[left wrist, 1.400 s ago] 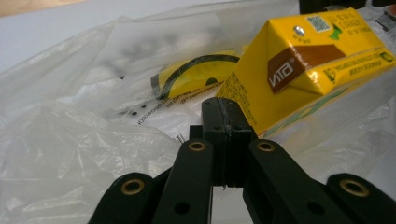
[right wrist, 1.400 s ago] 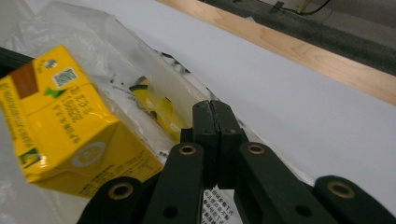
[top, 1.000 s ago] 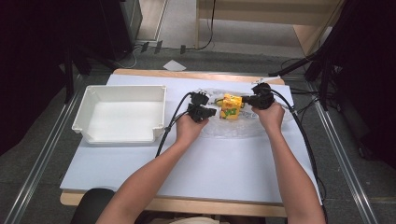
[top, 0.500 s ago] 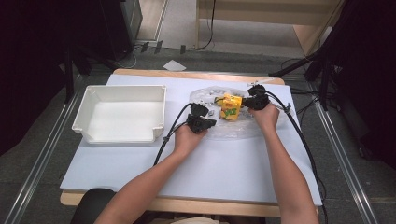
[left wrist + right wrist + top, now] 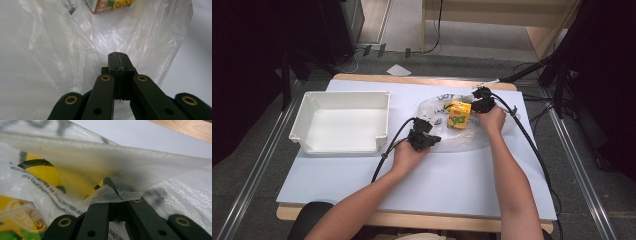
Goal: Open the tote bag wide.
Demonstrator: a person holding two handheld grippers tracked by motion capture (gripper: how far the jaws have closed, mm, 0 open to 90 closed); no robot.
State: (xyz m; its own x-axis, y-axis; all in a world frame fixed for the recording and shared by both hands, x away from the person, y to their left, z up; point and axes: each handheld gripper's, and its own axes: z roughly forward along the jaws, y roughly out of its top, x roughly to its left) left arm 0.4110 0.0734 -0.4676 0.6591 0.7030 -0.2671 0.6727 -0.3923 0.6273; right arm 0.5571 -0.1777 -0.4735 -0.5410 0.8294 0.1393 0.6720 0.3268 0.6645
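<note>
Clear plastic bag (image 5: 472,132) holds a yellow carton (image 5: 459,114). Left gripper (image 5: 428,141) pinches its 7 o'clock edge, right gripper (image 5: 477,102) its 1 o'clock edge. White bin (image 5: 312,107) sits bare.

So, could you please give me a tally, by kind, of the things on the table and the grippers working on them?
Clear plastic bag: 1
Yellow carton: 1
White bin: 1
Black grippers: 2, the left gripper and the right gripper, each shut on the bag's film
Total: 5
</note>
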